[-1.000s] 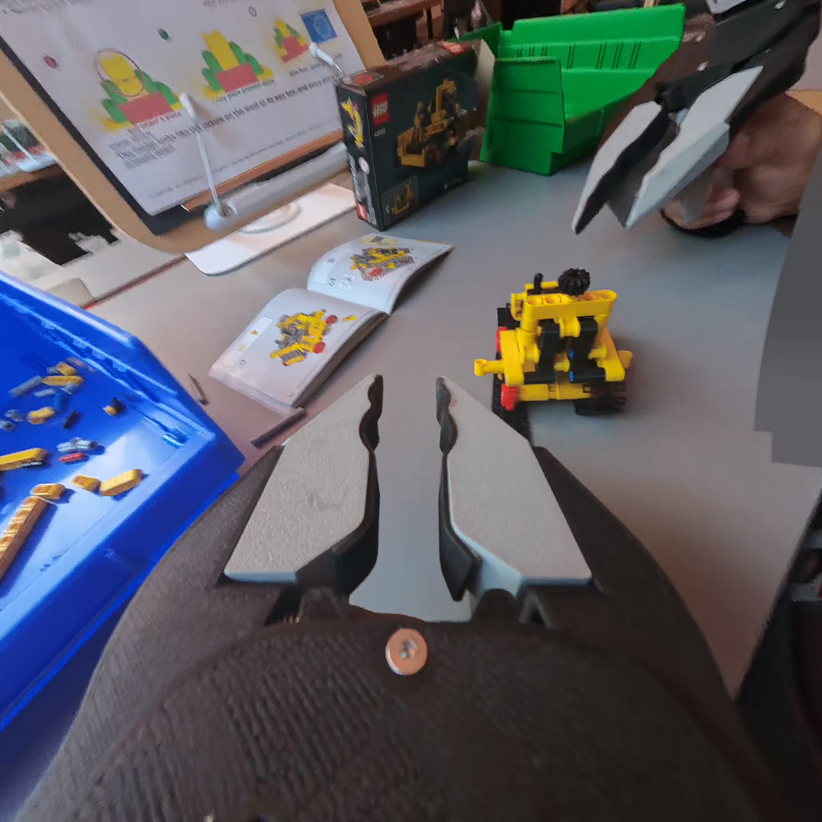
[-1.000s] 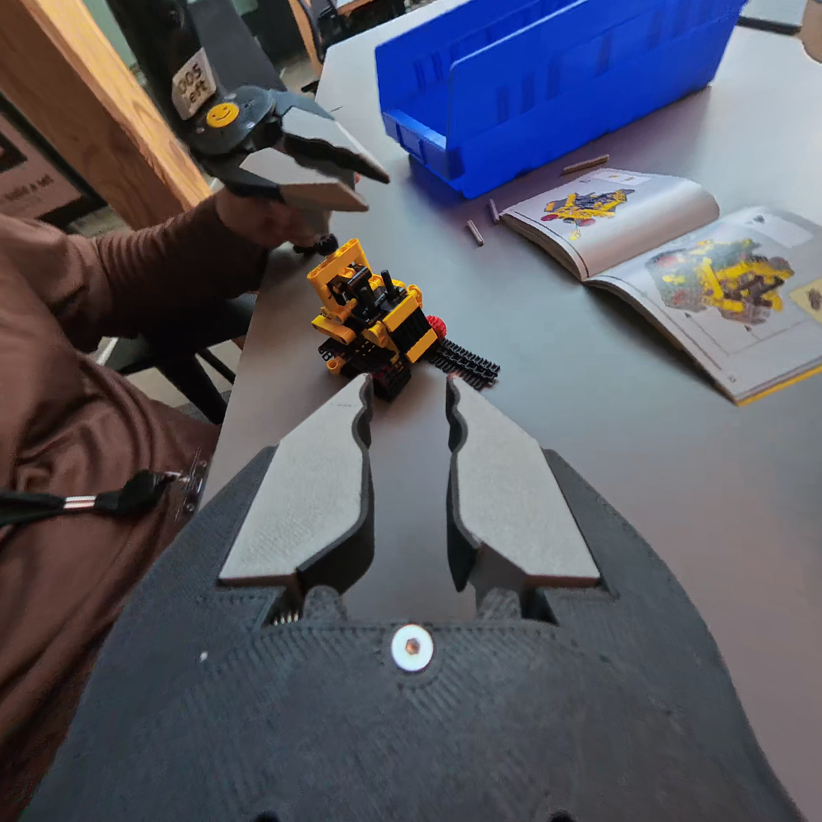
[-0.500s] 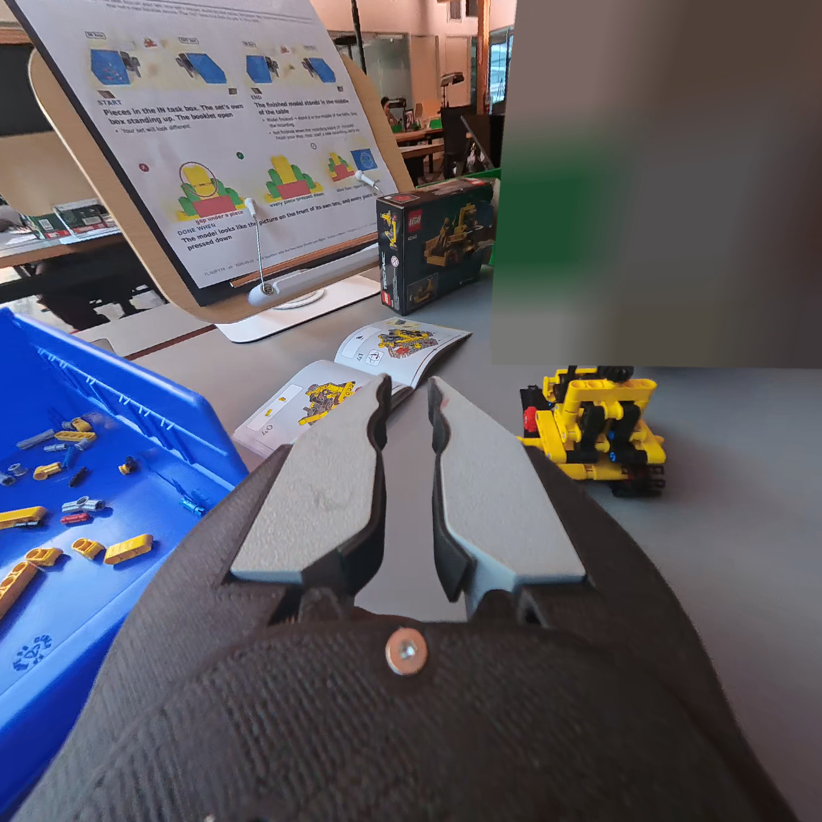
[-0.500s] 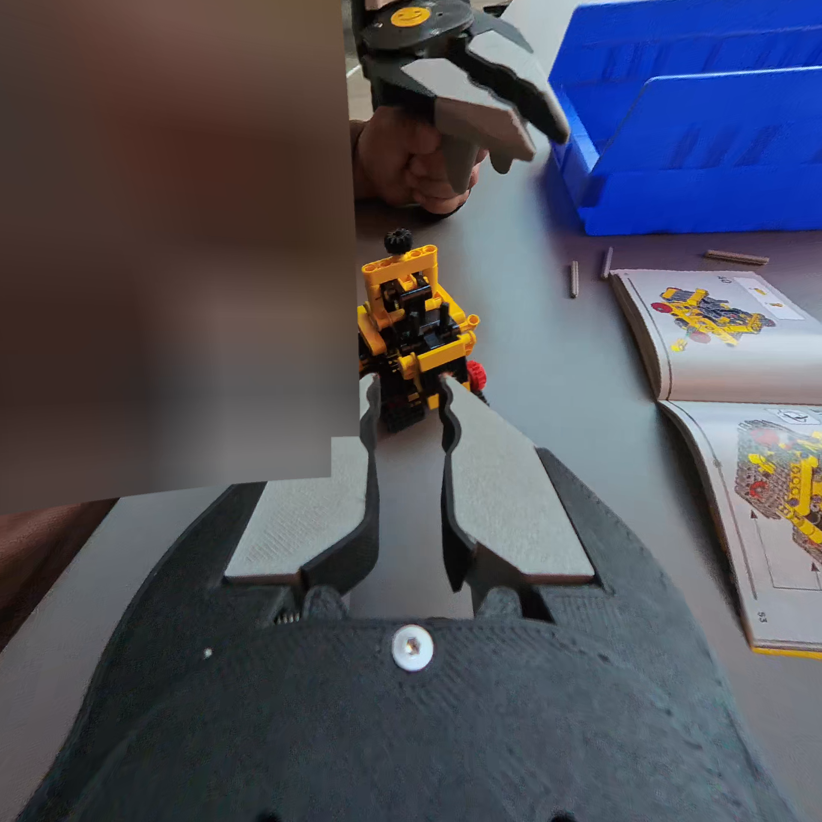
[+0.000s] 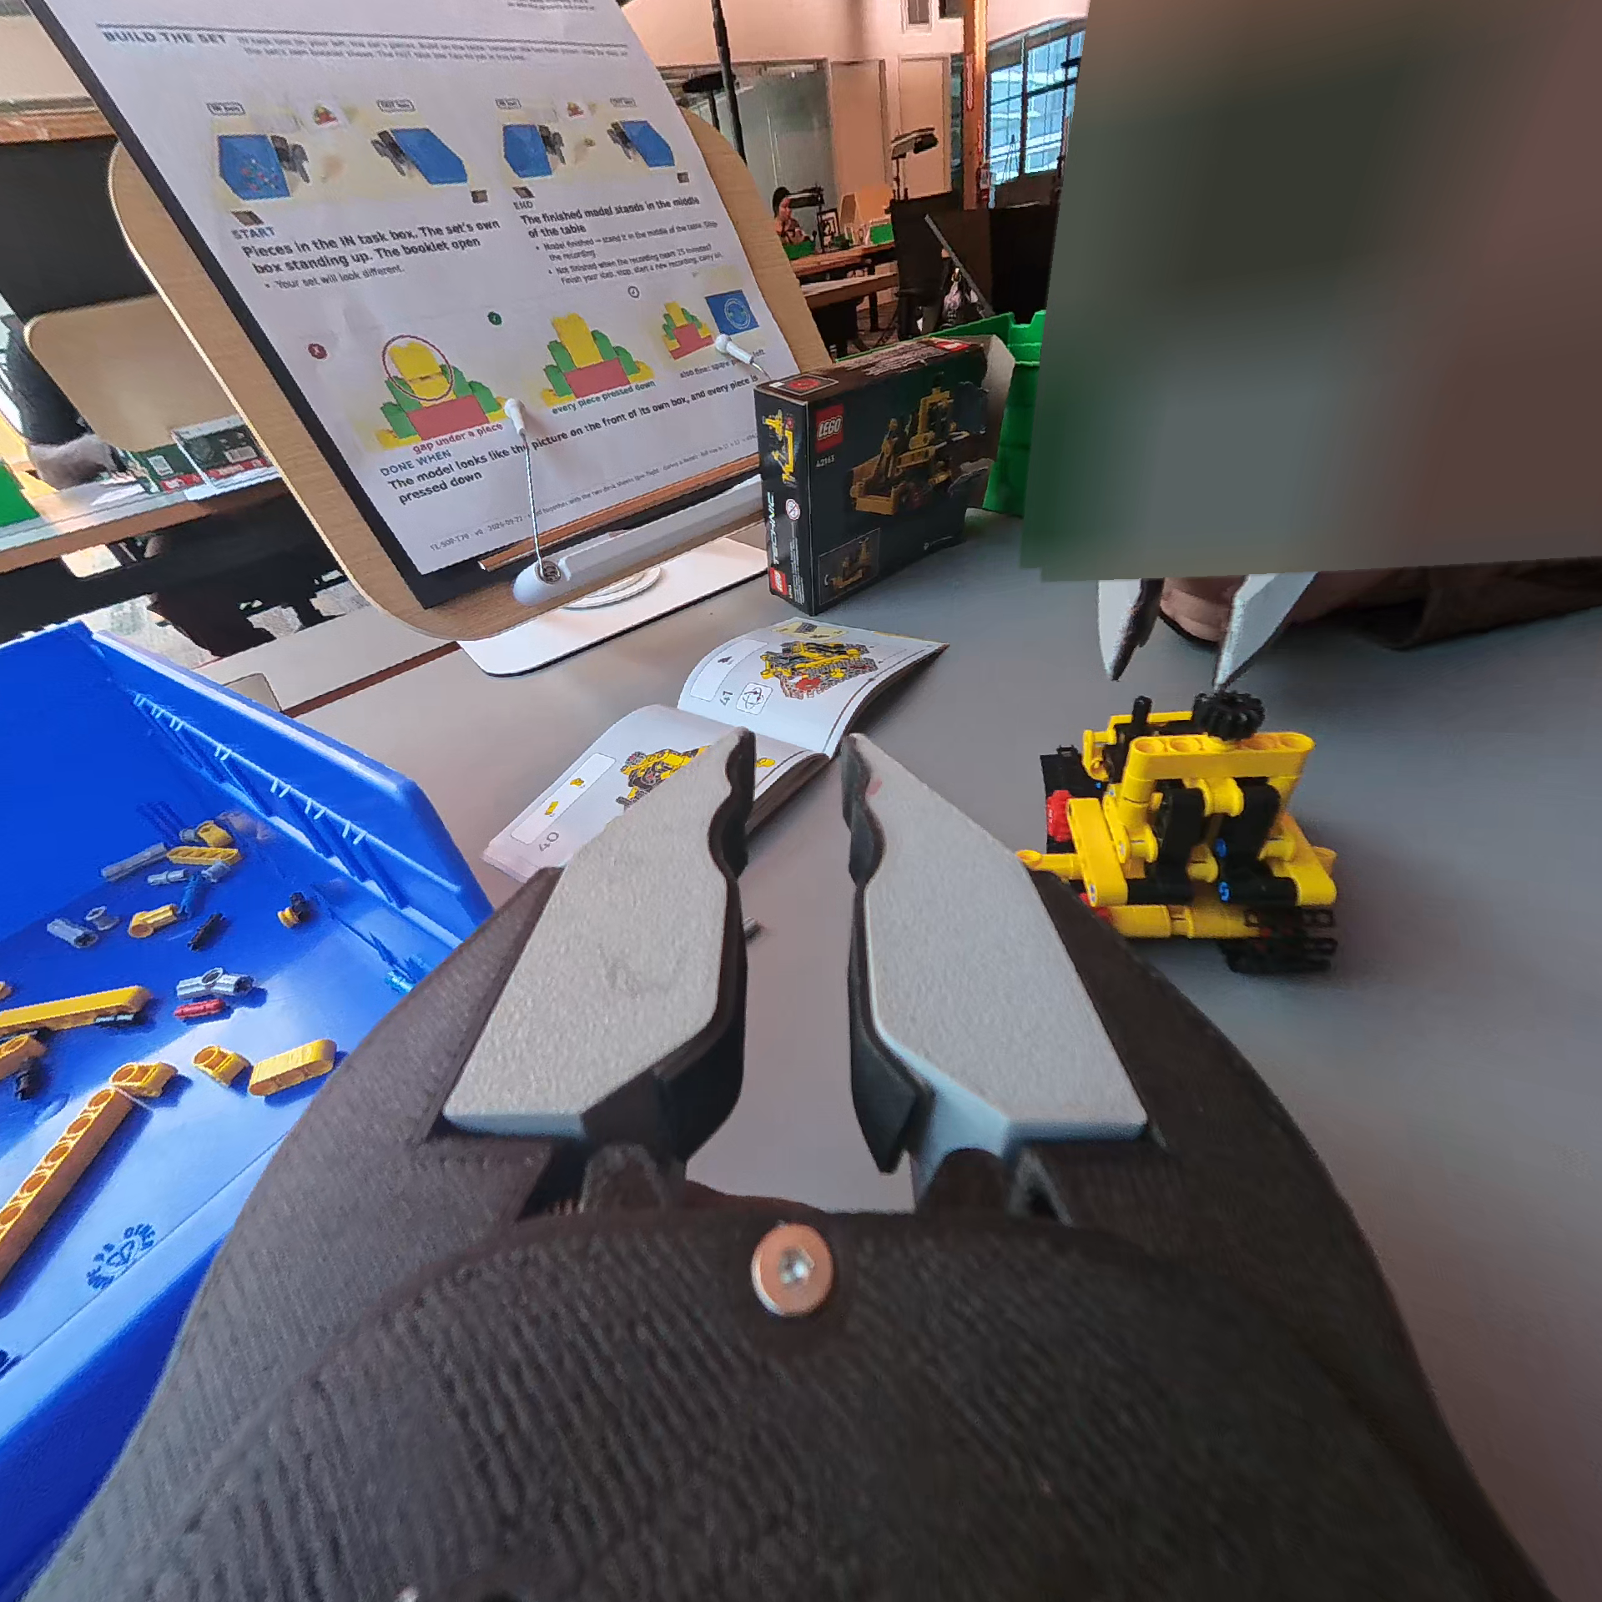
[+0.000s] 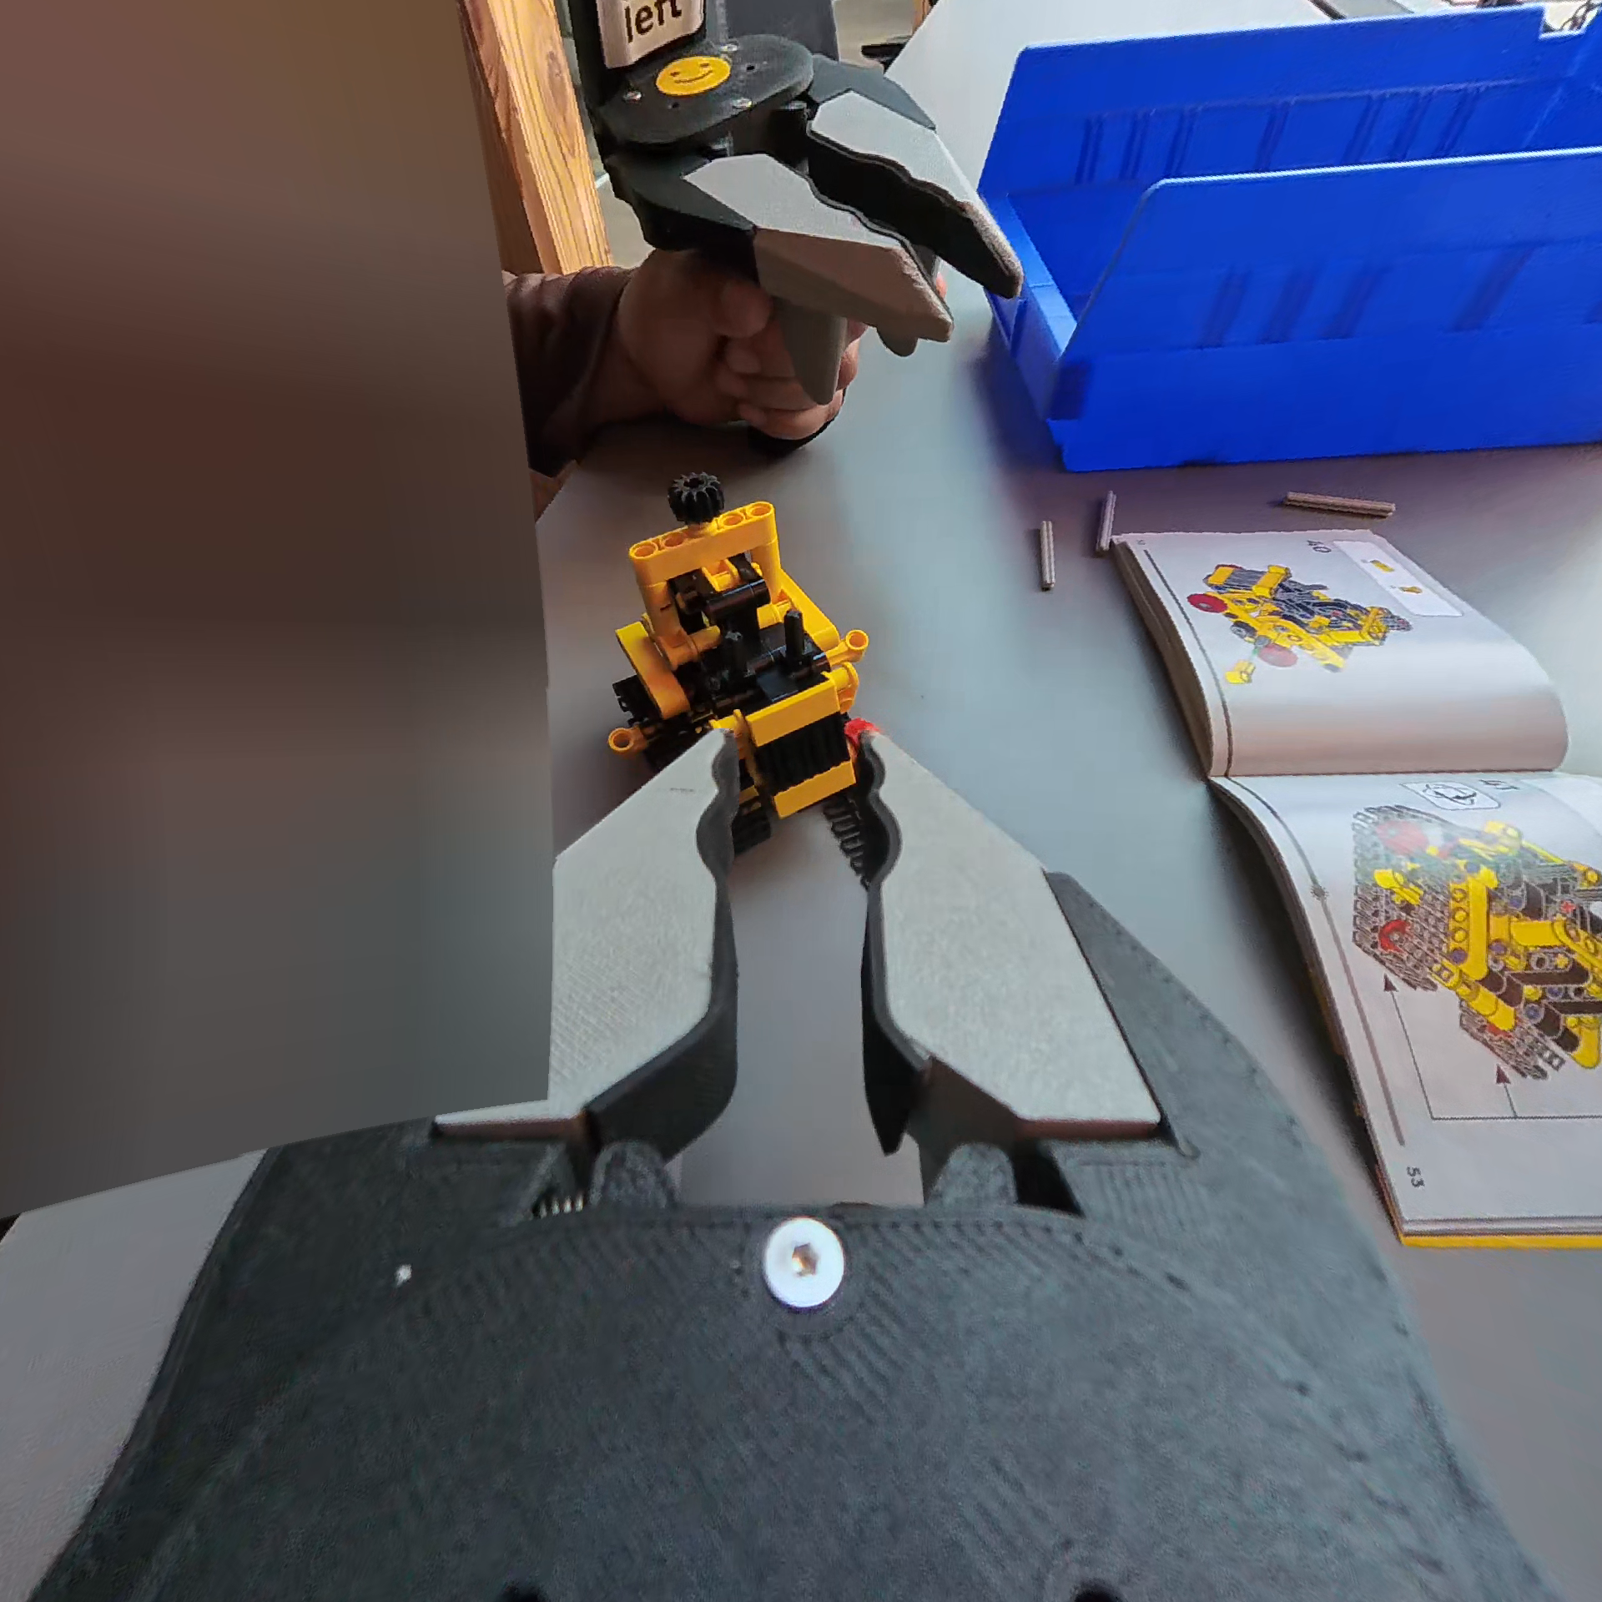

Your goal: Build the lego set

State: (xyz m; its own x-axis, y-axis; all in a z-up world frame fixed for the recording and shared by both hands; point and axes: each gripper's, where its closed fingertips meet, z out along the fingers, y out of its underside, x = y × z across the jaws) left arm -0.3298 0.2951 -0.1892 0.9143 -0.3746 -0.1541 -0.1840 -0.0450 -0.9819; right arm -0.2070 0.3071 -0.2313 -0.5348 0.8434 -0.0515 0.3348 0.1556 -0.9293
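Note:
The yellow and black lego bulldozer model point(image 5: 1188, 832) stands on the grey table point(image 5: 1430, 997), with a black gear point(image 6: 695, 498) on top of its yellow frame. In the right wrist view the model point(image 6: 737, 659) is just ahead of my right gripper point(image 6: 797, 750). That gripper is open, with its tips on either side of the model's near end. It also shows in the left wrist view point(image 5: 1170, 672), just behind the gear. My left gripper point(image 5: 796, 754) is open and empty, held above the table between the blue bin and the model. It shows in the right wrist view too point(image 6: 971, 303).
A blue bin point(image 5: 260, 823) with several loose lego pieces is on the left. The open instruction booklet point(image 5: 806, 685) lies beyond my left gripper. The lego box point(image 5: 875, 468) and an instruction board on a stand point(image 5: 433, 260) are at the back. Three thin dark pins point(image 6: 1047, 555) lie near the booklet point(image 6: 1387, 737).
My right gripper has come down and forward to the model, and its tips now flank its near end. My left gripper has drawn back toward the blue bin and tilted up.

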